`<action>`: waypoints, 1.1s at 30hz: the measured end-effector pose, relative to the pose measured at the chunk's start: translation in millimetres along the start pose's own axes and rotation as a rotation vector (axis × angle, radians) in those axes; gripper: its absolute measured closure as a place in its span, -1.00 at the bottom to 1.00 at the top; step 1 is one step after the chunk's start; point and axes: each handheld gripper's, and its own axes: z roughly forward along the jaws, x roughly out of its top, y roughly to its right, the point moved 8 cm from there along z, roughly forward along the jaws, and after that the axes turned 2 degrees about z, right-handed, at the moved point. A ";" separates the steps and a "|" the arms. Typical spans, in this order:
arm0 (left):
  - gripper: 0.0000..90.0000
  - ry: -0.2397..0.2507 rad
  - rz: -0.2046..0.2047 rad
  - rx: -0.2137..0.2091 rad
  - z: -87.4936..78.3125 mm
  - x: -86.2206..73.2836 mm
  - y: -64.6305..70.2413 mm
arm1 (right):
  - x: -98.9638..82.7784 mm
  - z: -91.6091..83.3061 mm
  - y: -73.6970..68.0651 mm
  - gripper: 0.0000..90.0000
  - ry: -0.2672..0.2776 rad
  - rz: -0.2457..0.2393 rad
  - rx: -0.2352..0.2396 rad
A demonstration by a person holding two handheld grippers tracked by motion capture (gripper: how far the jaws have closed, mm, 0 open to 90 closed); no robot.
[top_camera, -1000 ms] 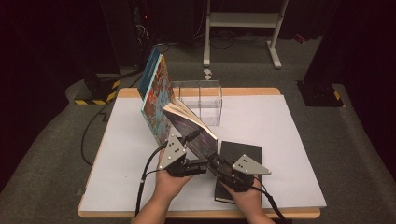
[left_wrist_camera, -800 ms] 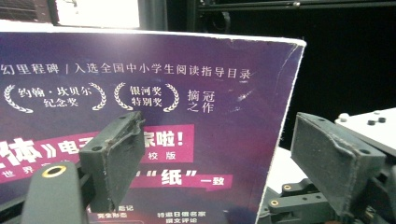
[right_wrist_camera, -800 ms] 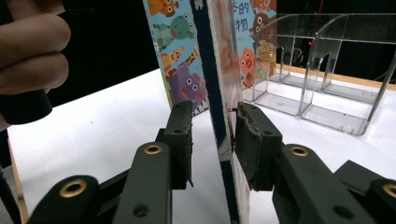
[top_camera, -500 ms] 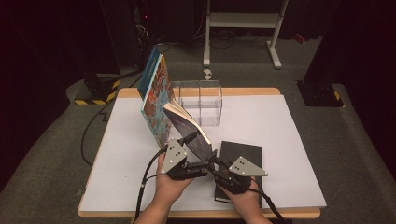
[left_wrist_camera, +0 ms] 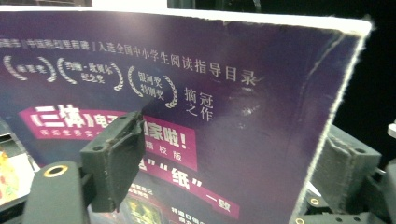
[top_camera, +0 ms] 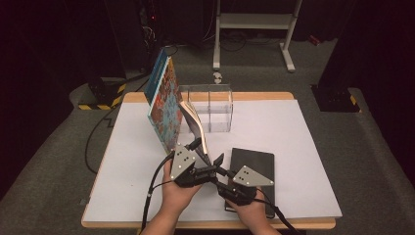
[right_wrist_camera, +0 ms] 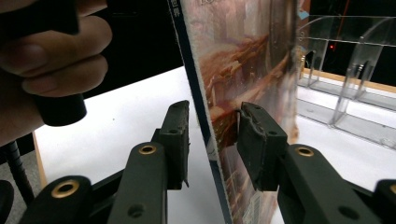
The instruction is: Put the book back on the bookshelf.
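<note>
Purple-backed, a paperback book (top_camera: 195, 126) is seen in the high view tilted near desk (top_camera: 303, 147) centre, at 6 o'clock of a clear acrylic organiser (top_camera: 215, 105), with a colourful picture book (top_camera: 164, 105) at its 9 o'clock. In the left gripper view, the left gripper (left_wrist_camera: 224, 177) is clamped on the paperback's cover. In the right gripper view, the right gripper (right_wrist_camera: 212, 140) straddles its spine, and its jaws have just been spreading: the left pad is apart from the cover, the right pad lies against it.
</note>
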 end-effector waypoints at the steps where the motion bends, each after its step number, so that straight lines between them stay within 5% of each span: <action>1: -0.53 0.000 0.000 0.008 0.2 -0.3 -0.9 | 0.0 0.4 -0.3 0.40 0.000 0.000 0.003; 9: -0.38 -0.008 0.032 0.026 1.2 -2.7 -2.4 | -1.9 -3.9 2.3 0.26 -0.017 0.003 0.019; 15: -0.36 -0.010 0.035 0.033 1.7 -2.7 -2.4 | -5.3 -25.8 17.7 0.14 -0.031 0.010 -0.012; 18: -0.34 -0.007 0.036 0.037 1.1 -2.7 -2.1 | -6.8 -41.9 33.4 0.11 -0.031 -0.005 -0.065; 23: -0.30 -0.013 0.045 0.045 0.4 -3.5 -1.8 | -15.1 -70.6 78.8 0.09 -0.037 0.003 -0.208; 28: -0.19 -0.010 0.039 0.053 -1.1 -3.0 -1.7 | -31.9 -100.0 121.9 0.10 -0.015 0.098 -0.336; 33: 0.01 -0.003 0.055 0.075 -6.7 -0.2 -5.0 | -40.1 -109.3 134.4 0.10 -0.024 0.140 -0.362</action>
